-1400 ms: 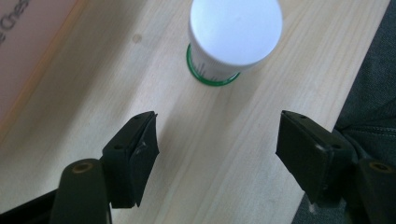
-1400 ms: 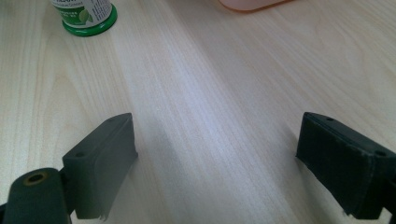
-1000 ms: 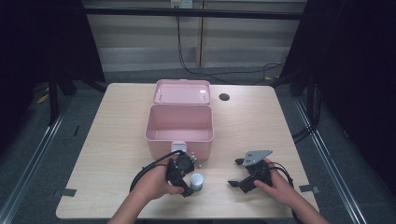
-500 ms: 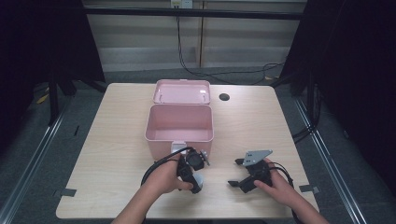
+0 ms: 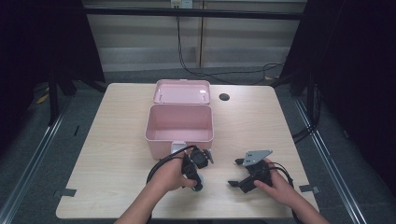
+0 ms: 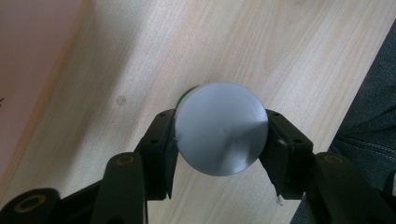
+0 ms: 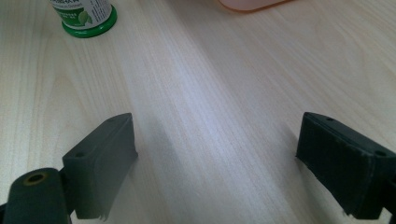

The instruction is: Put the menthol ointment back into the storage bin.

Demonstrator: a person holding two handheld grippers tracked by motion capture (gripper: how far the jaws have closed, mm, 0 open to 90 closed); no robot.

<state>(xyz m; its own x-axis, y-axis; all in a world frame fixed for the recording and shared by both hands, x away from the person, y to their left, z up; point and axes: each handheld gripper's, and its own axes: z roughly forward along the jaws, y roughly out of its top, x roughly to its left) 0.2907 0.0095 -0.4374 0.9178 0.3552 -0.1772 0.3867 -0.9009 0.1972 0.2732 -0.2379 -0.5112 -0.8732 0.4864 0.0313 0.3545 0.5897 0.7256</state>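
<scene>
Left gripper (image 6: 219, 140) has just closed its fingers (image 6: 161, 149) on the small round bottle with a white cap and green base (image 6: 220, 134), which stands upright on the pale wooden desk (image 5: 112, 154) in front of the open pink plastic box (image 5: 180, 123). It looks light, rigid and smooth, so a squeeze across the cap's sides suits it. Right gripper (image 7: 215, 158) rests wide open, holding nothing.

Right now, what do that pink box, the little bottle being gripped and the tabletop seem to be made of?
The pink box looks like moulded plastic: even colour, rounded corners, soft sheen. The bottle, clamped by the left gripper, seems plastic too, with a smooth matt grey-white cap and a green base under a printed label. The table shows pale wood grain, probably laminate or veneer; I cannot tell which.
</scene>
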